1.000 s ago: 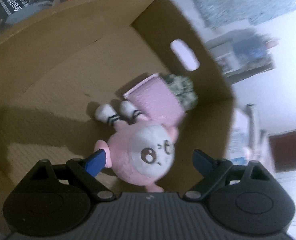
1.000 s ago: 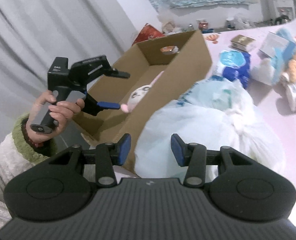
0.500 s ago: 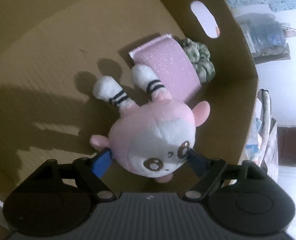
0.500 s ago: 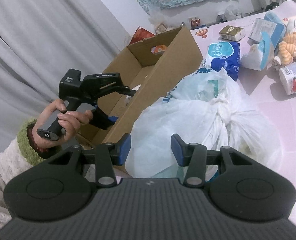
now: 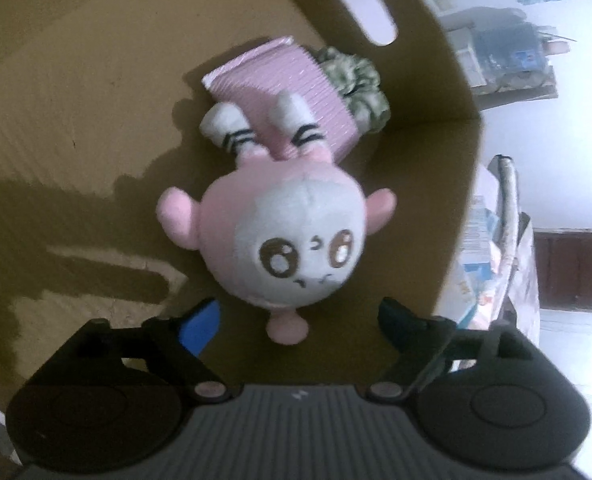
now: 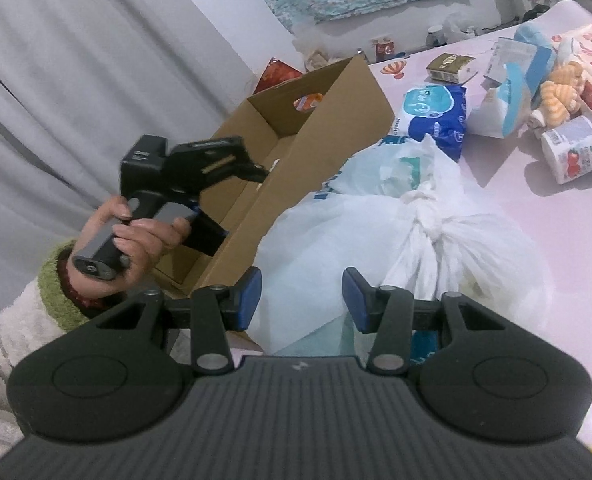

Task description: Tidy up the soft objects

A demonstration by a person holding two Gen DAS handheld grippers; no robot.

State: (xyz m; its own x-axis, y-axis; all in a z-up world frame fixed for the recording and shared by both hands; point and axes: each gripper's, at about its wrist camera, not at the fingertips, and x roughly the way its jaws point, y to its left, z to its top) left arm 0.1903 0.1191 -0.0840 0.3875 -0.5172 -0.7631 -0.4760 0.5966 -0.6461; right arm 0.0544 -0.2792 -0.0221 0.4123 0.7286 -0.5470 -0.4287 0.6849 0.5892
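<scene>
A pink and white plush toy [image 5: 292, 236] lies upside down on the floor of the cardboard box [image 5: 96, 120], its striped feet on a pink padded pouch [image 5: 280, 80]. My left gripper [image 5: 300, 318] hangs just above the toy. Its jaws are opening, and both pads stand clear of the toy's sides. In the right wrist view a hand holds the left gripper [image 6: 245, 202] down inside the box [image 6: 336, 120]. My right gripper [image 6: 302, 300] is open, with nothing between its pads, in front of a knotted white plastic bag [image 6: 416, 240].
A green crumpled cloth [image 5: 356, 80] sits in the box corner behind the pouch. On the pink table [image 6: 536, 208] lie a blue tissue pack [image 6: 436, 112], a toilet roll [image 6: 572, 152] and an orange plush [image 6: 560, 88]. A grey curtain [image 6: 76, 60] hangs at the left.
Half a second ago the left pads pressed on the plush toy's head; now they have spread apart and the toy rests on the box floor. The right gripper's jaws are unchanged.
</scene>
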